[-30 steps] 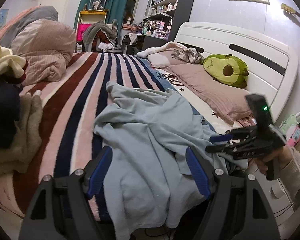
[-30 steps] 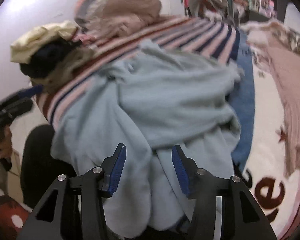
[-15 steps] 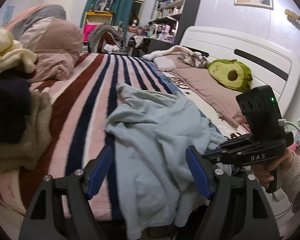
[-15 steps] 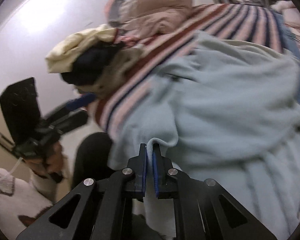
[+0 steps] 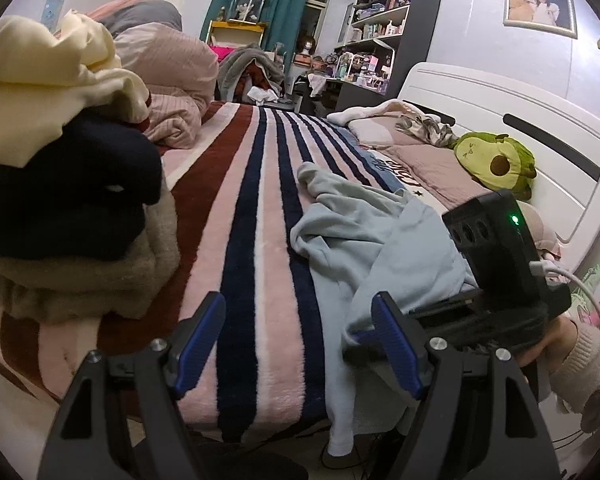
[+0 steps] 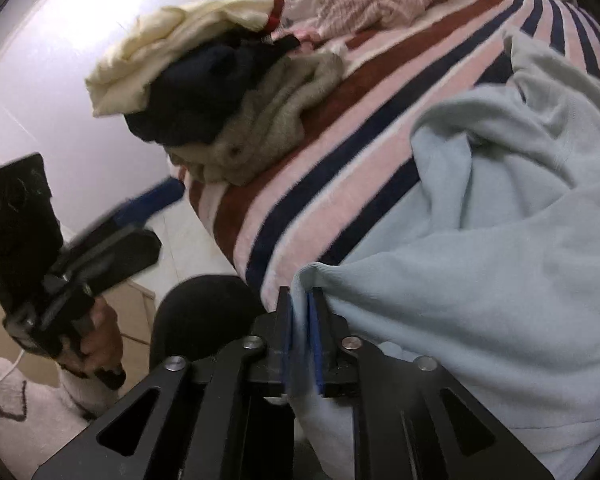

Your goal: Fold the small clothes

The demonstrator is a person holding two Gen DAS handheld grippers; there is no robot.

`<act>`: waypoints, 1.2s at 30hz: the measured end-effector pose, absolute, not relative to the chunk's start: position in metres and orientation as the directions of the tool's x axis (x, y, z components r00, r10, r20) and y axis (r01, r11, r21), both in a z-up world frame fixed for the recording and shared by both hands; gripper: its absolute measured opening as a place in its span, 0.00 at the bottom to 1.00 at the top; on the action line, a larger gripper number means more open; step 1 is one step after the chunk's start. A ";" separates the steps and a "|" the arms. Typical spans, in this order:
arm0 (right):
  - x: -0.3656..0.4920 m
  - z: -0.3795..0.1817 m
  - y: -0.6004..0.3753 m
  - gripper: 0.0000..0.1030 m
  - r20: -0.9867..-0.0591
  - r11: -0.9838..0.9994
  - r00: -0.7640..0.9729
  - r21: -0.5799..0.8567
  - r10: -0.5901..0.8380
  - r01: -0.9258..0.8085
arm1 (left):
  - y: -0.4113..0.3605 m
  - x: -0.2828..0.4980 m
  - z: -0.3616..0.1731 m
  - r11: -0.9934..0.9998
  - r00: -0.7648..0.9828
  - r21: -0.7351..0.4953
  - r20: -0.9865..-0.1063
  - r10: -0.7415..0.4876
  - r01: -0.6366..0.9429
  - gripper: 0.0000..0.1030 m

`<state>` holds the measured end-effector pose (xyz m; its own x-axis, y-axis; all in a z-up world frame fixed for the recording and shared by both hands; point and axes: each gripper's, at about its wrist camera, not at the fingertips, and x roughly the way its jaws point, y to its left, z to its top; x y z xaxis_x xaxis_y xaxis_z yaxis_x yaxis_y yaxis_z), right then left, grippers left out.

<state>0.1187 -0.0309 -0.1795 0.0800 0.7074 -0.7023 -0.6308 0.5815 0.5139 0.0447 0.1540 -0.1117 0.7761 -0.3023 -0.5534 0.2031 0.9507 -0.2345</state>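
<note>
Right gripper (image 6: 300,344) clamped on pale blue garment (image 6: 500,240) edge, lower centre. Left gripper (image 5: 296,340) fingers apart, empty. Next, probably: seizing a second edge for spreading.

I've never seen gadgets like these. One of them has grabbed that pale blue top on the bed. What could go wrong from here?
The right gripper pinches only a thin edge of the light blue garment, so a pull could slip it free. Part of the garment hangs over the edge of the striped blanket and might slide off. The left gripper is open and holds nothing, so the cloth may bunch instead of spreading flat.
</note>
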 end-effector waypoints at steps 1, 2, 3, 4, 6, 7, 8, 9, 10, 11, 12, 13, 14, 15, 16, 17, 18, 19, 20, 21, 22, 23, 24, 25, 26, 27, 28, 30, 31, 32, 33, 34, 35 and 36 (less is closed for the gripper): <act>0.117 -0.180 -0.032 0.24 -0.691 0.563 0.055 0.537 0.720 -0.628 | 0.152 0.046 -0.112 0.951 0.776 -0.236 -0.553 -0.302 0.202 0.70; 0.114 -0.177 -0.034 0.29 -0.677 0.544 0.040 0.552 0.735 -0.632 | 0.151 0.047 -0.112 0.950 0.777 -0.237 -0.552 -0.302 0.202 0.70; 0.111 -0.174 -0.036 0.30 -0.674 0.536 0.036 0.552 0.738 -0.639 | 0.149 0.049 -0.111 0.950 0.776 -0.238 -0.553 -0.304 0.202 0.70; 0.108 -0.169 -0.040 0.30 -0.672 0.531 0.039 0.547 0.739 -0.647 | 0.147 0.050 -0.111 0.949 0.775 -0.238 -0.553 -0.306 0.205 0.70; 0.104 -0.159 -0.054 0.29 -0.670 0.539 0.065 0.532 0.740 -0.653 | 0.140 0.051 -0.110 0.948 0.770 -0.233 -0.556 -0.313 0.217 0.70; 0.103 -0.154 -0.063 0.29 -0.672 0.555 0.093 0.516 0.735 -0.653 | 0.137 0.052 -0.111 0.947 0.765 -0.229 -0.560 -0.317 0.226 0.70; 0.102 -0.148 -0.076 0.29 -0.675 0.577 0.130 0.495 0.726 -0.650 | 0.133 0.053 -0.112 0.946 0.758 -0.225 -0.566 -0.322 0.234 0.70; 0.102 -0.142 -0.092 0.29 -0.683 0.613 0.181 0.466 0.707 -0.638 | 0.126 0.055 -0.115 0.943 0.746 -0.225 -0.576 -0.333 0.247 0.70; 0.103 -0.138 -0.110 0.29 -0.694 0.657 0.236 0.433 0.680 -0.617 | 0.122 0.056 -0.117 0.939 0.736 -0.228 -0.583 -0.343 0.257 0.70; 0.103 -0.135 -0.124 0.30 -0.704 0.692 0.280 0.404 0.653 -0.598 | 0.117 0.057 -0.120 0.933 0.722 -0.237 -0.591 -0.360 0.271 0.70; 0.103 -0.131 -0.144 0.32 -0.717 0.736 0.332 0.364 0.612 -0.571 | 0.110 0.059 -0.124 0.924 0.703 -0.253 -0.599 -0.383 0.288 0.70; 0.102 -0.130 -0.163 0.33 -0.733 0.781 0.385 0.312 0.560 -0.541 | 0.103 0.061 -0.129 0.914 0.683 -0.271 -0.607 -0.406 0.302 0.70; 0.101 -0.130 -0.175 0.36 -0.746 0.814 0.423 0.270 0.515 -0.515 | 0.097 0.063 -0.133 0.908 0.664 -0.283 -0.619 -0.420 0.310 0.70; 0.100 -0.130 -0.193 0.36 -0.756 0.848 0.460 0.232 0.465 -0.477 | 0.087 0.065 -0.140 0.907 0.645 -0.281 -0.638 -0.420 0.313 0.70; 0.098 -0.131 -0.209 0.36 -0.759 0.866 0.476 0.229 0.445 -0.444 | 0.081 0.065 -0.144 0.910 0.636 -0.272 -0.652 -0.413 0.312 0.70; 0.097 -0.133 -0.224 0.36 -0.755 0.875 0.481 0.250 0.445 -0.415 | 0.075 0.065 -0.149 0.913 0.624 -0.262 -0.668 -0.406 0.313 0.70; 0.096 -0.134 -0.237 0.36 -0.751 0.878 0.485 0.269 0.448 -0.396 | 0.069 0.066 -0.155 0.915 0.609 -0.254 -0.686 -0.398 0.313 0.70; 0.094 -0.136 -0.250 0.36 -0.746 0.883 0.493 0.283 0.448 -0.373 | 0.065 0.067 -0.159 0.917 0.600 -0.251 -0.697 -0.393 0.309 0.70; 0.091 -0.138 -0.258 0.36 -0.746 0.892 0.504 0.281 0.435 -0.354 | 0.062 0.067 -0.163 0.922 0.592 -0.243 -0.710 -0.381 0.302 0.70; 0.089 -0.139 -0.264 0.36 -0.749 0.901 0.515 0.268 0.418 -0.341 | 0.061 0.068 -0.166 0.929 0.591 -0.228 -0.720 -0.363 0.292 0.70; 0.086 -0.141 -0.271 0.36 -0.756 0.915 0.528 0.242 0.387 -0.324 | 0.061 0.068 -0.168 0.934 0.593 -0.215 -0.726 -0.348 0.284 0.70; 0.084 -0.144 -0.277 0.36 -0.766 0.928 0.538 0.212 0.352 -0.305 | 0.061 0.069 -0.168 0.940 0.596 -0.202 -0.731 -0.332 0.275 0.70; 0.084 -0.147 -0.282 0.36 -0.776 0.938 0.541 0.190 0.324 -0.289 | 0.062 0.069 -0.167 0.944 0.601 -0.194 -0.732 -0.321 0.268 0.70; 0.083 -0.151 -0.289 0.36 -0.787 0.947 0.541 0.171 0.296 -0.270 | 0.065 0.071 -0.166 0.946 0.605 -0.191 -0.731 -0.315 0.262 0.70; 0.082 -0.153 -0.298 0.37 -0.795 0.953 0.538 0.162 0.280 -0.256 | 0.066 0.071 -0.165 0.948 0.609 -0.185 -0.731 -0.309 0.259 0.70; 0.082 -0.157 -0.306 0.40 -0.805 0.959 0.533 0.154 0.261 -0.237 | 0.067 0.072 -0.164 0.951 0.612 -0.171 -0.733 -0.297 0.257 0.70; 0.082 -0.162 -0.313 0.42 -0.813 0.965 0.530 0.144 0.242 -0.218 | 0.066 0.073 -0.164 0.954 0.613 -0.150 -0.738 -0.282 0.258 0.70; 0.081 -0.170 -0.323 0.48 -0.826 0.972 0.522 0.129 0.214 -0.195 | 0.065 0.073 -0.166 0.958 0.607 -0.118 -0.752 -0.259 0.263 0.70; 0.081 -0.174 -0.326 0.48 -0.831 0.972 0.512 0.134 0.217 -0.194 | 0.063 0.073 -0.168 0.958 0.599 -0.104 -0.761 -0.249 0.267 0.70; 0.079 -0.176 -0.326 0.48 -0.830 0.969 0.509 0.143 0.227 -0.200 | 0.063 0.073 -0.171 0.959 0.592 -0.092 -0.769 -0.240 0.268 0.70; 0.078 -0.177 -0.326 0.48 -0.827 0.967 0.511 0.143 0.233 -0.210 | 0.063 0.072 -0.174 0.960 0.587 -0.078 -0.777 -0.226 0.267 0.70; 0.077 -0.176 -0.324 0.46 -0.828 0.965 0.510 0.138 0.235 -0.221 | 0.063 0.071 -0.175 0.962 0.586 -0.066 -0.782 -0.214 0.264 0.70; 0.075 -0.176 -0.322 0.34 -0.828 0.960 0.500 0.149 0.252 -0.237 | 0.065 0.070 -0.177 0.965 0.585 -0.048 -0.787 -0.195 0.256 0.70; 0.073 -0.178 -0.322 0.17 -0.829 0.954 0.489 0.167 0.272 -0.247 | 0.066 0.069 -0.179 0.969 0.587 -0.036 -0.790 -0.179 0.246 0.70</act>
<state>0.0734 -0.3222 -0.1781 0.4892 0.2721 -0.8287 -0.2471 0.9544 0.1675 0.0687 0.0665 -0.1788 0.5867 -0.1787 -0.7899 0.2460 0.9686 -0.0364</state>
